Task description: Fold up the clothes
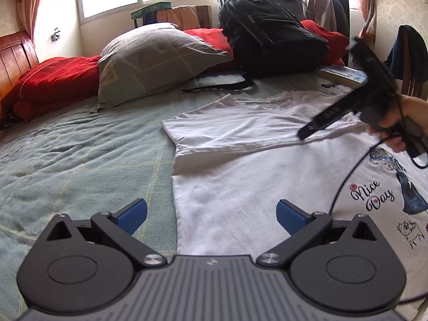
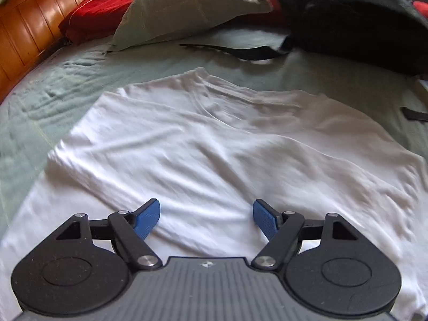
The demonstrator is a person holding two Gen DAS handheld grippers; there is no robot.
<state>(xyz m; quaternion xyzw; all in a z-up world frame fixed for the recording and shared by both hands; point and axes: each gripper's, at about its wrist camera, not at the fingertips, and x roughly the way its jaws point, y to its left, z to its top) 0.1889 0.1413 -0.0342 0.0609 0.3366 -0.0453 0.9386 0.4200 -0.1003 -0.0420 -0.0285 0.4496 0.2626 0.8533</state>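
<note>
Bed (image 1: 80,165), covered in a pale green checked sheet, rumpled to the left of the left gripper's fingers. White T-shirt (image 1: 240,182) lies flat on it, straight ahead and right of those fingers, sleeve folded across the body; print reading "Nice Day" (image 1: 373,194) at far right. In the right wrist view the shirt (image 2: 214,147) spreads directly beyond both fingertips. Farther ahead: grey-green pillow (image 1: 155,58), left of centre; red quilt (image 1: 53,83) bunched behind it; black backpack (image 1: 272,42), right of centre, its strap (image 1: 222,85) trailing on the sheet. Wooden headboard (image 2: 32,26) at far left.
</note>
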